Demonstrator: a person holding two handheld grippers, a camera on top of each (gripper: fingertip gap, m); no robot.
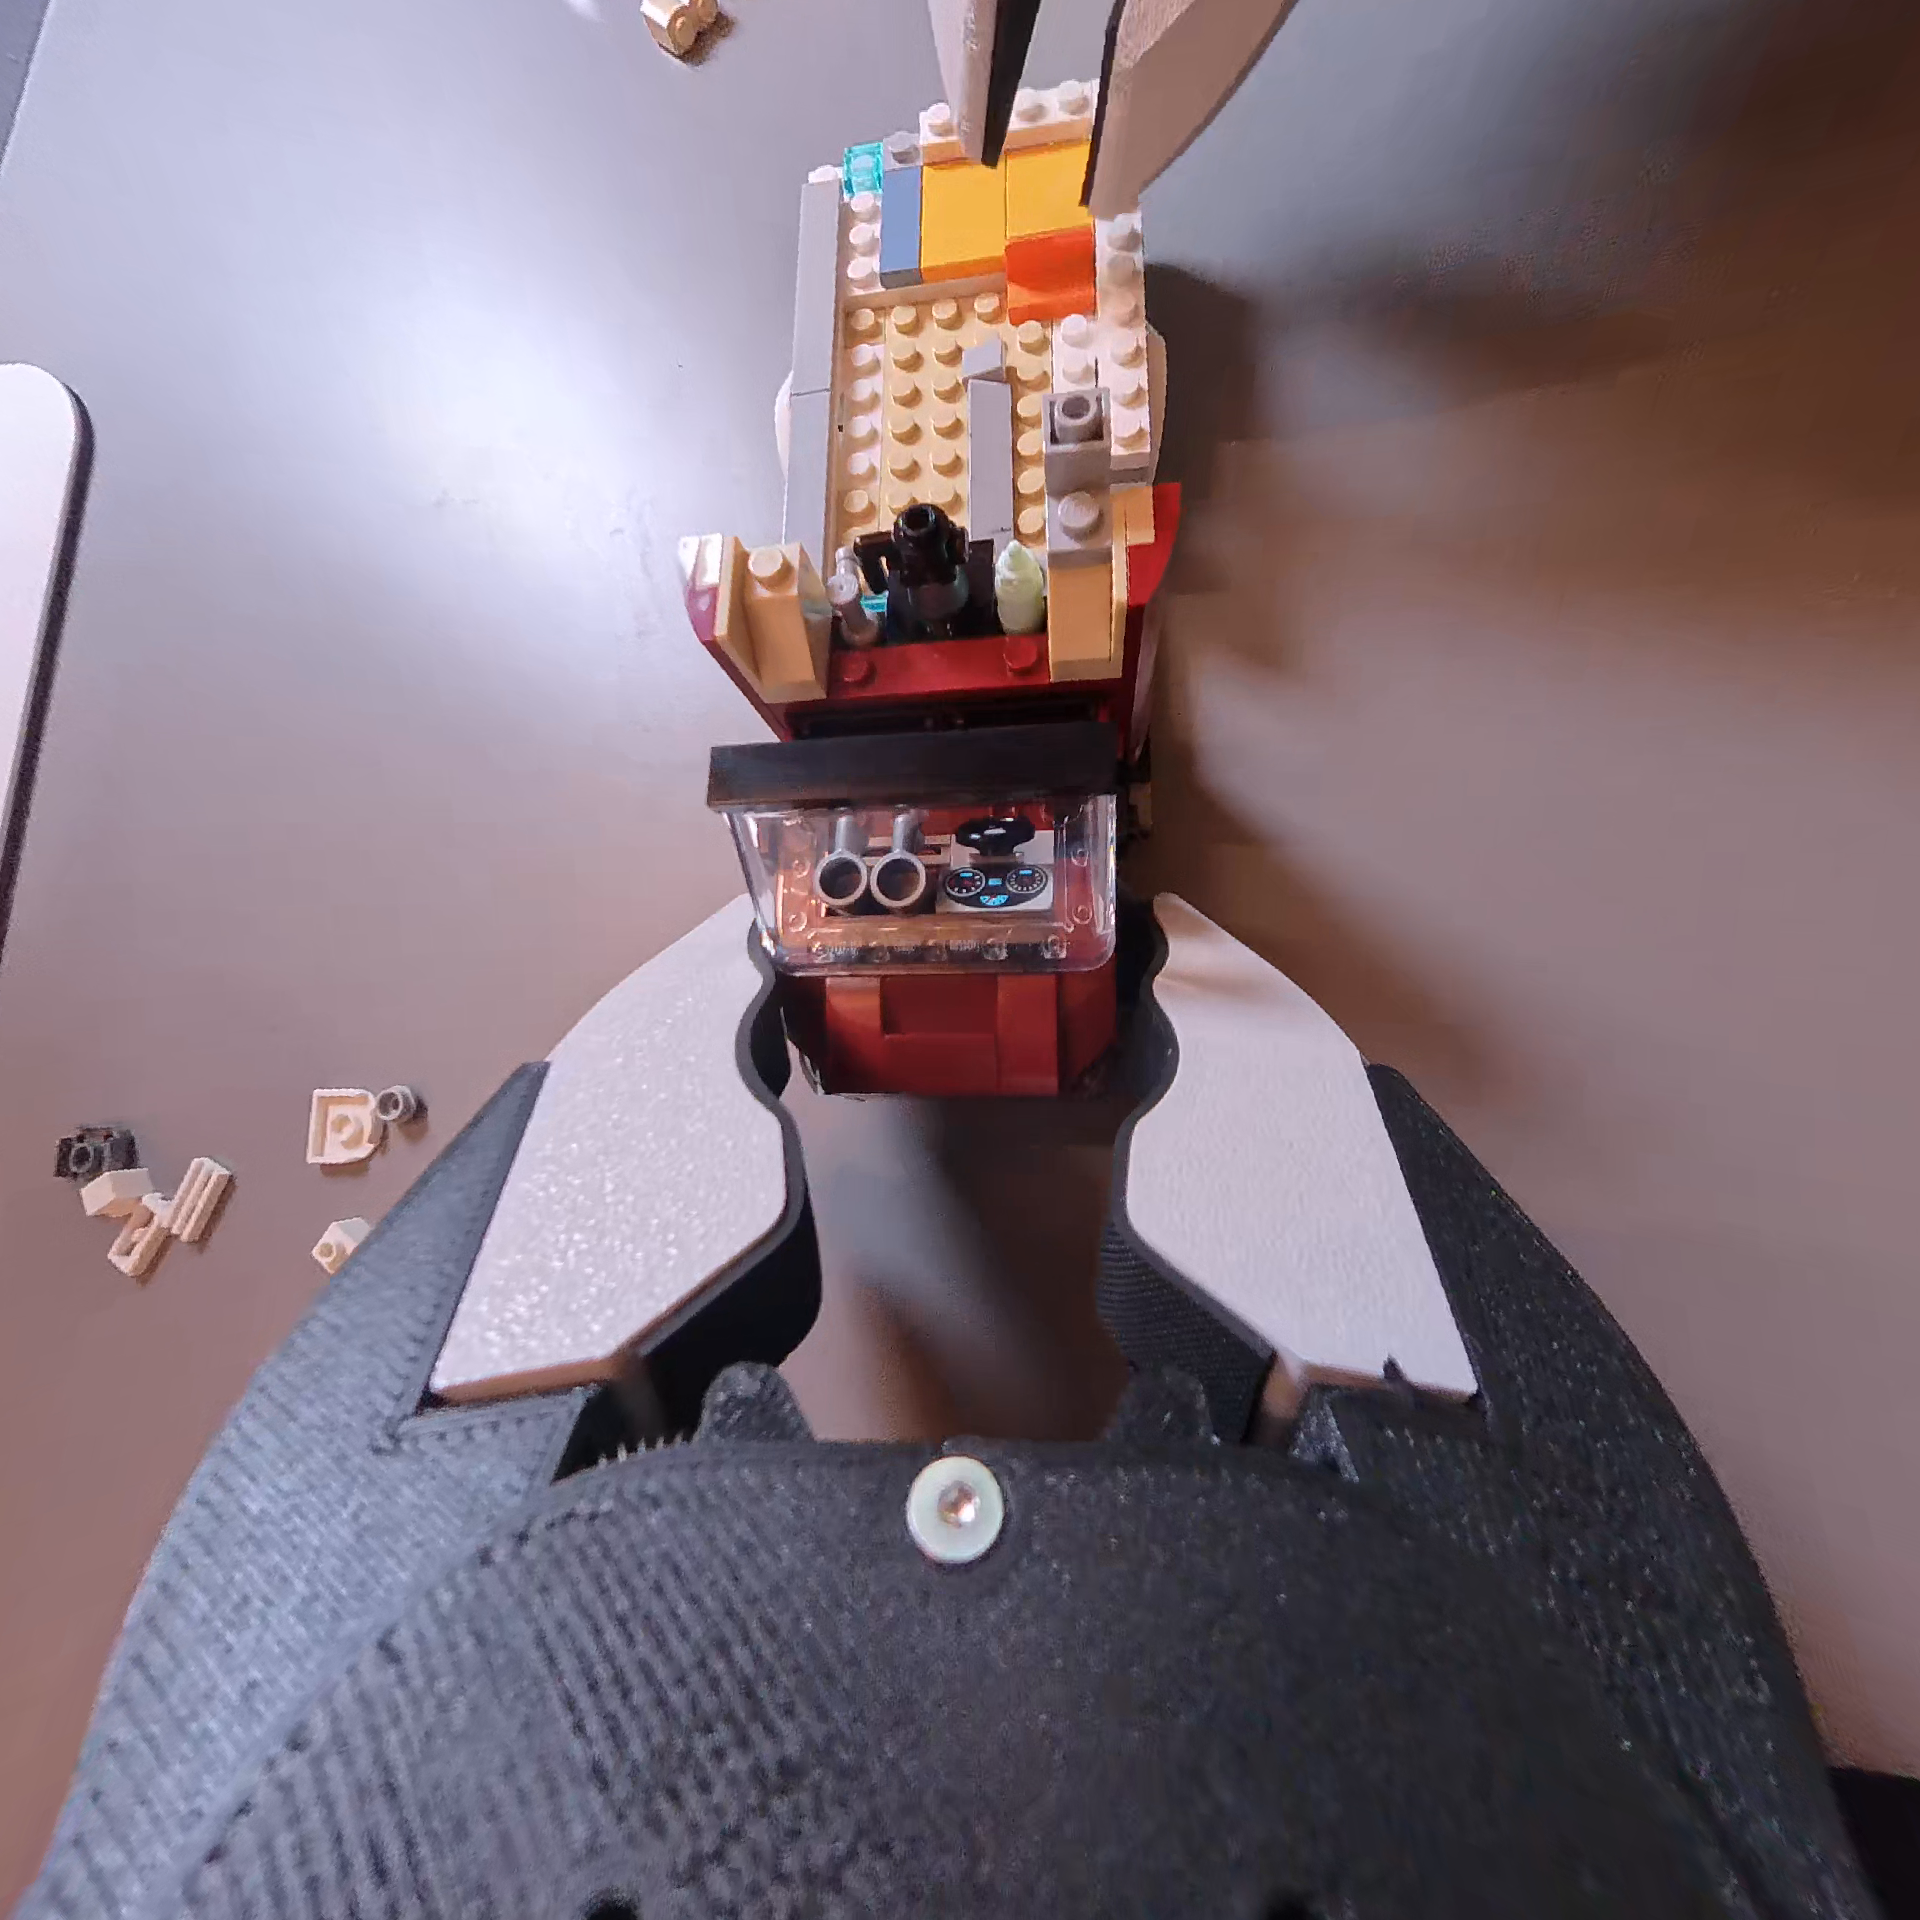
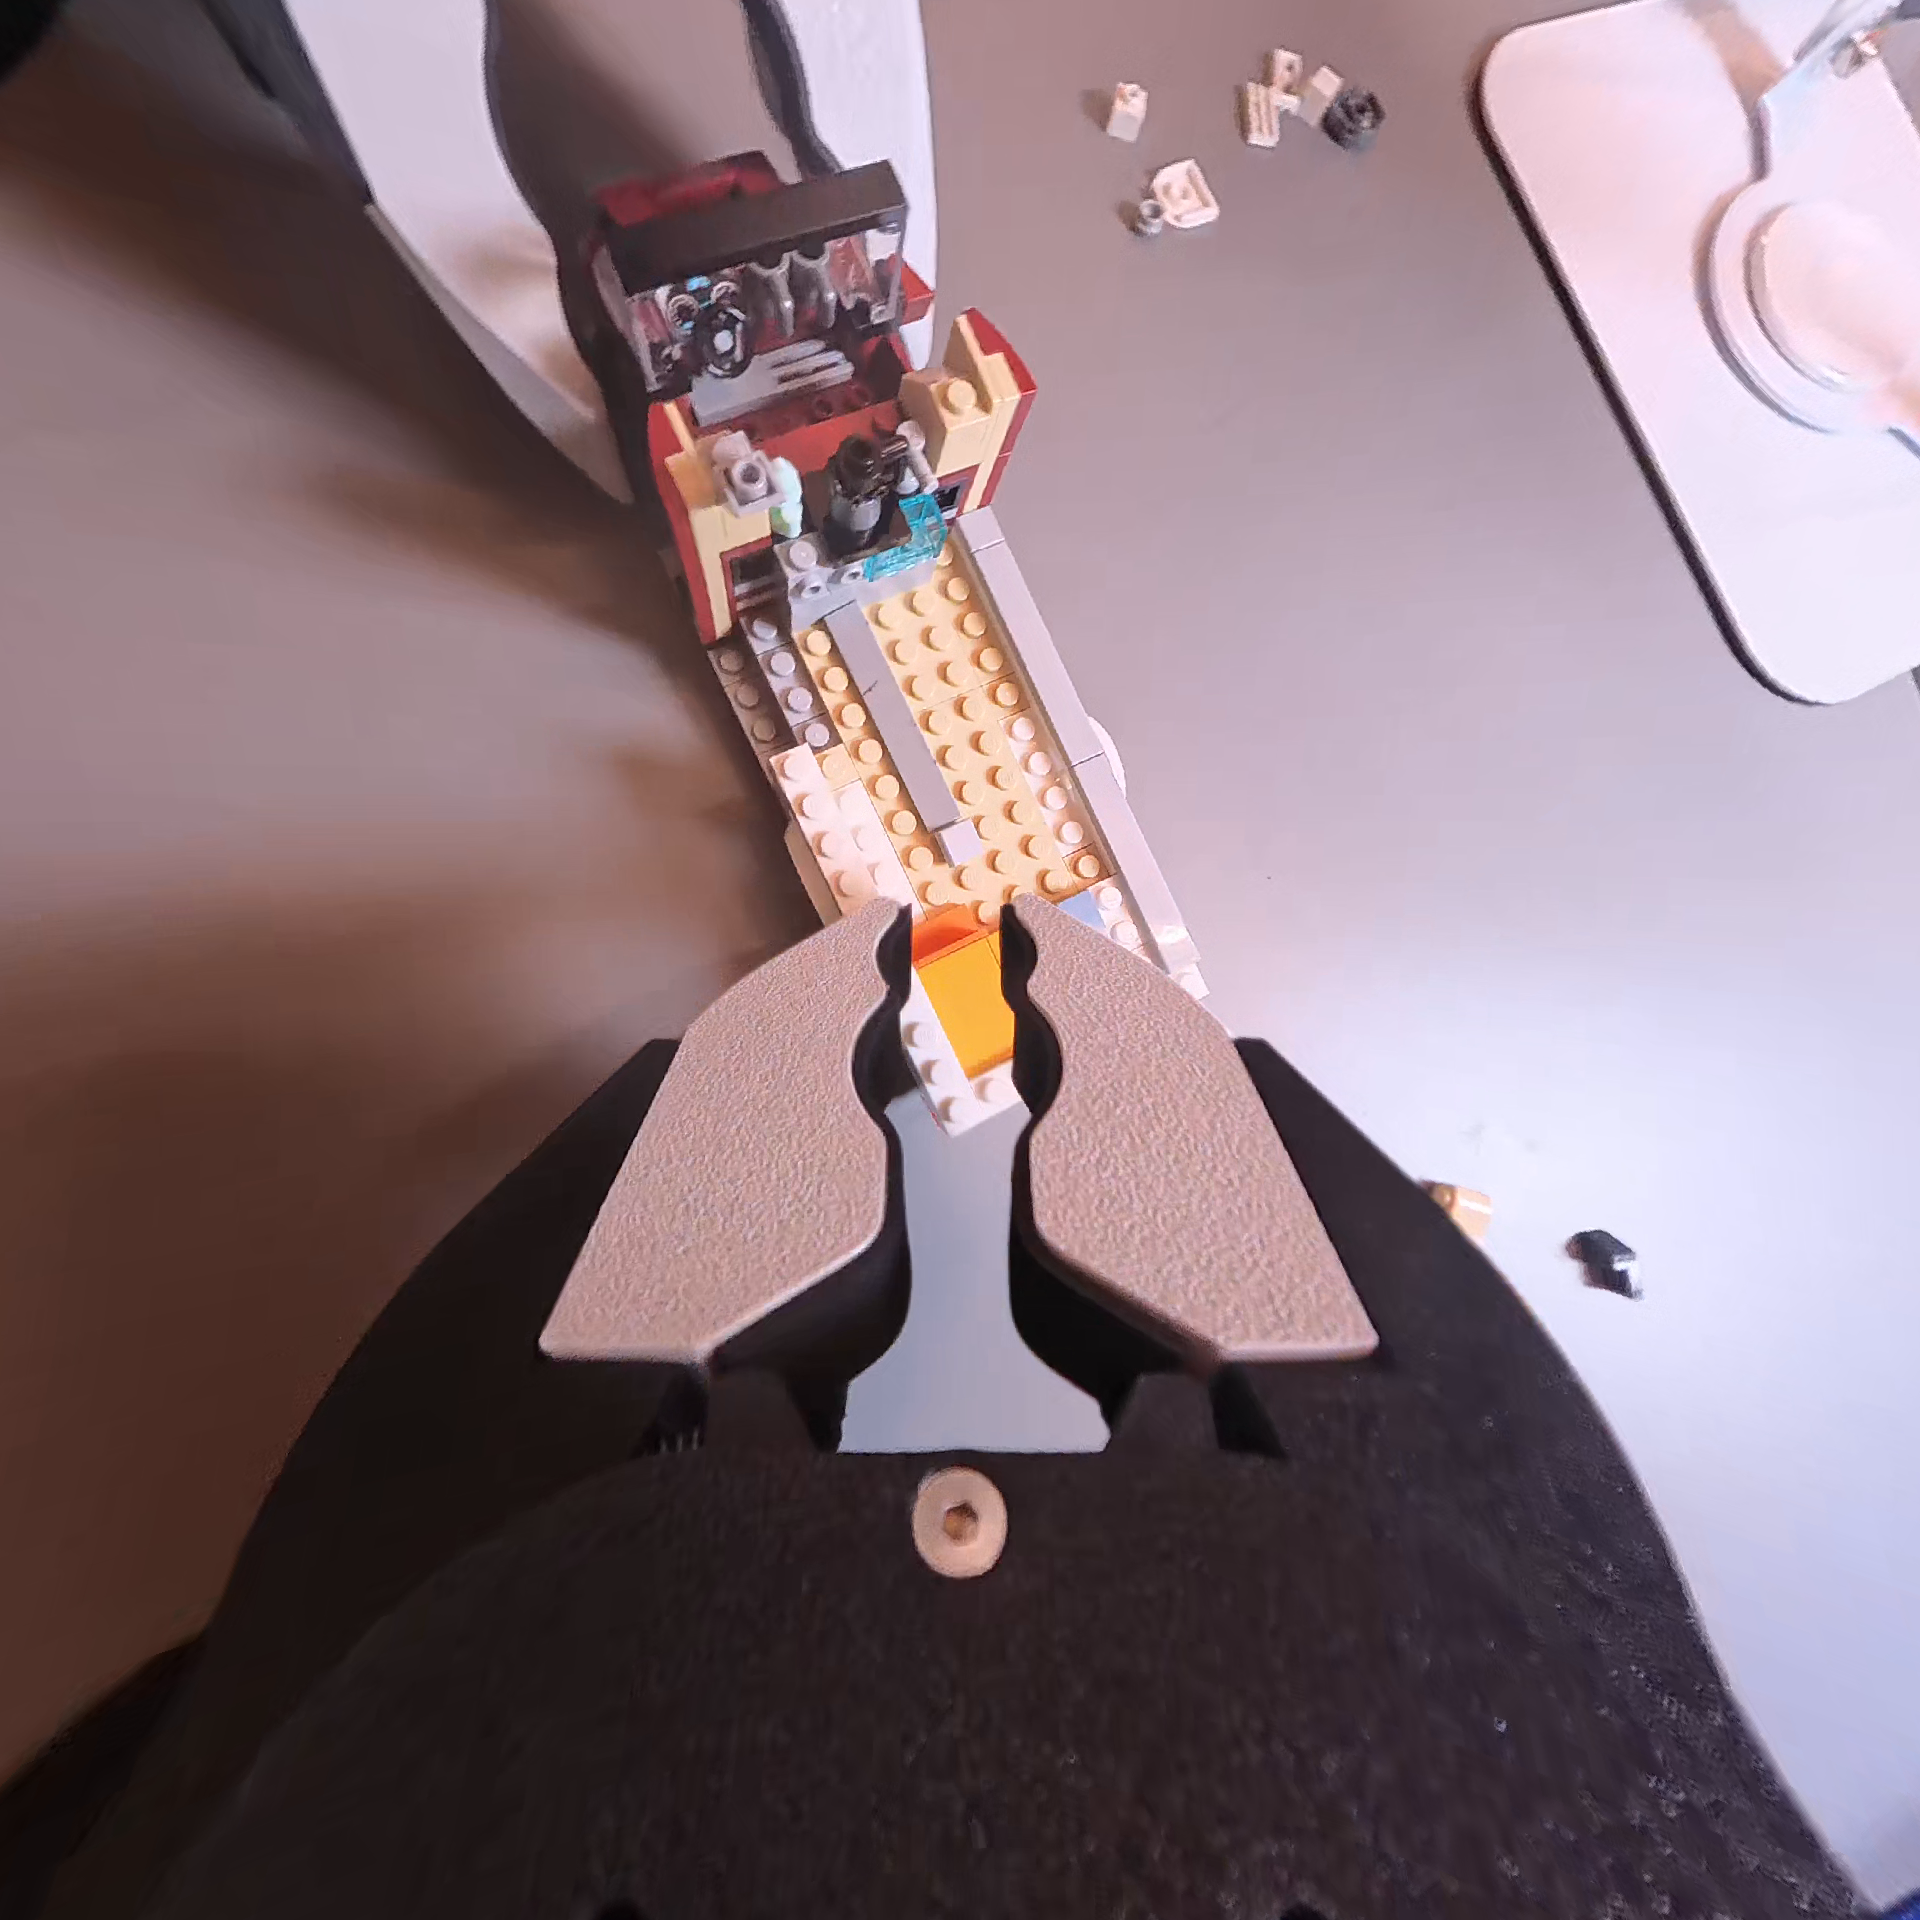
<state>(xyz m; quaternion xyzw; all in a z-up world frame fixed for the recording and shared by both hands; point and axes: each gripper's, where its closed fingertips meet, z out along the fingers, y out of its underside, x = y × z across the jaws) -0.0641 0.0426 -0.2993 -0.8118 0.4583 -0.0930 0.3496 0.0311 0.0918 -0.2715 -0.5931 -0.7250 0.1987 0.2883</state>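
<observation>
- Left gripper (image 1: 951, 914): jaws wide, closed on the dark-red nose (image 1: 935, 1029) of a brick vehicle (image 1: 935, 436). A pad sits against each flank, just below the clear windscreen (image 1: 925, 883).
- Hold quality, as a judgement: the grip is low and square on the widest solid block, clear of the windscreen and the small cab fittings. That looks like the firmest place to steady the model.
- Left gripper pose: pointed along the vehicle's length and looking down on it from its front end, with the fingers level on both sides.
- Right gripper (image 2: 954, 914): jaws narrowly apart, tips at the vehicle's rear end. A yellow tile (image 2: 961, 987) and an orange tile (image 2: 940, 930) show in the gap between them. The pads do not clearly press on either tile, and nothing is lifted.
- Right gripper pose: comes in from the opposite end, facing the left one and angled steeply down. In the left wrist view its two fingers descend onto the yellow patch.
- Brick vehicle: rests on the grey tabletop (image 1: 364, 623) between the two grippers, its tan studded deck open to view.
- Surroundings: loose pale and dark pieces (image 1: 156, 1195) lie well apart from the model, and a small black piece (image 2: 1605, 1257) lies near the right gripper. A white flat base (image 2: 1662, 364) stands off to the side.
</observation>
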